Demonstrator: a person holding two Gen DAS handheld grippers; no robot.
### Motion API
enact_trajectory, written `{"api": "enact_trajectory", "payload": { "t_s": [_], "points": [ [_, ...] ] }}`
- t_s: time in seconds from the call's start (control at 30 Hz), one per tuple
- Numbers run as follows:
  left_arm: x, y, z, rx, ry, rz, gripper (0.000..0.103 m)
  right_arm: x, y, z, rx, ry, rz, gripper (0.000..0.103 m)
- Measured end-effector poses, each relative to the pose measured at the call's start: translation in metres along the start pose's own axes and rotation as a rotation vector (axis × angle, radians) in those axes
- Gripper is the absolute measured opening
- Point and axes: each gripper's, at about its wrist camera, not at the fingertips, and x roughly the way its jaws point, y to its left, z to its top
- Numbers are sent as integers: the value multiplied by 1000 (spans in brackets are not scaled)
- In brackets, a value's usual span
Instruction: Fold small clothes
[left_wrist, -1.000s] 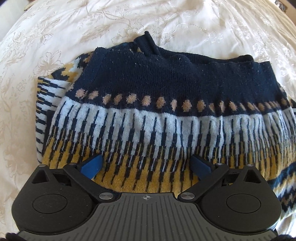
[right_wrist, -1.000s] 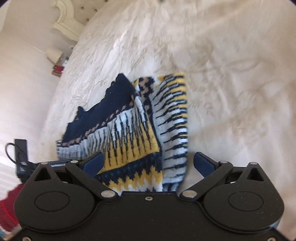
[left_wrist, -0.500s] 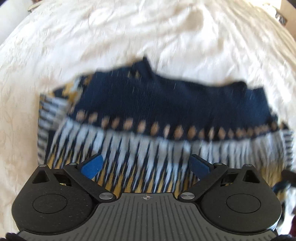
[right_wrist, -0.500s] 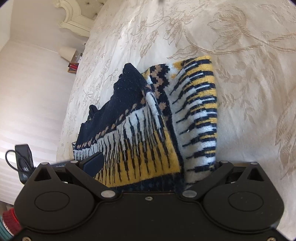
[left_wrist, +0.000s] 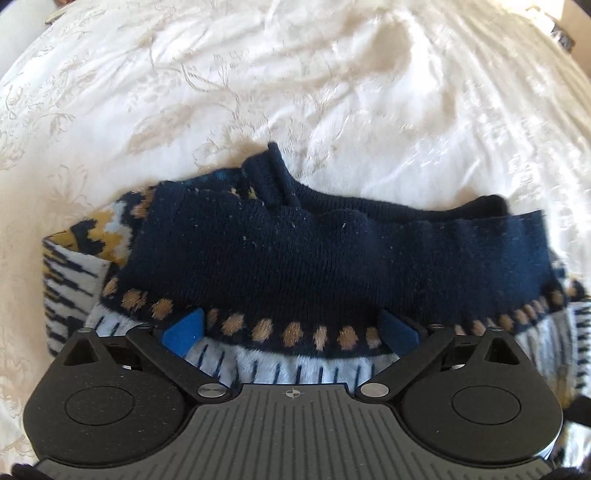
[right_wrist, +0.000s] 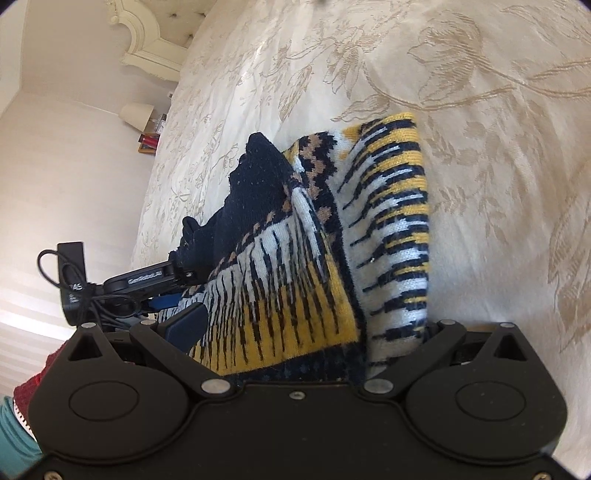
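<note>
Navy knit of the folded sweater (left_wrist: 314, 258) lies on the bedspread (left_wrist: 332, 81), the left gripper (left_wrist: 291, 330) spread wide, low over it. The right gripper (right_wrist: 306, 328) is also spread; sweater folds hide its right fingertip.

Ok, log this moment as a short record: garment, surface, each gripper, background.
garment: patterned knit sweater, navy, white, yellow and tan, folded into layers
surface: cream floral bedspread, sweater lying on it
left gripper: jaws wide apart, blue pads over the tan-dot band, gripping nothing
right gripper: jaws apart, sweater edge lying between them; right fingertip hidden by the knit
left gripper seen from right wrist: at the sweater's far side
background: lamp and white headboard by the wall
</note>
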Motion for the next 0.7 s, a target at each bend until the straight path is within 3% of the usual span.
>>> {"api": "enact_trajectory", "payload": {
  "t_s": [0.03,0.13,0.2,0.23,0.4,0.7],
  "points": [
    [-8,4,-6,-3,-10,-10,101,0,3,1,-2,1,-11,102],
    [-30,20,-25,-17,-42,-20,101,2,9,1,-6,12,-68,76],
    [-48,32,-39,-38,-59,-28,101,1,13,1,-10,19,-143,41],
    [-55,39,-46,-49,-63,-30,101,-1,15,1,-15,19,-176,33],
    [-86,68,-77,-104,-63,-26,101,-4,47,0,-70,13,-256,30],
    [-116,124,-122,-182,-41,-52,101,2,144,-4,-181,25,-303,30]
  ]
}}
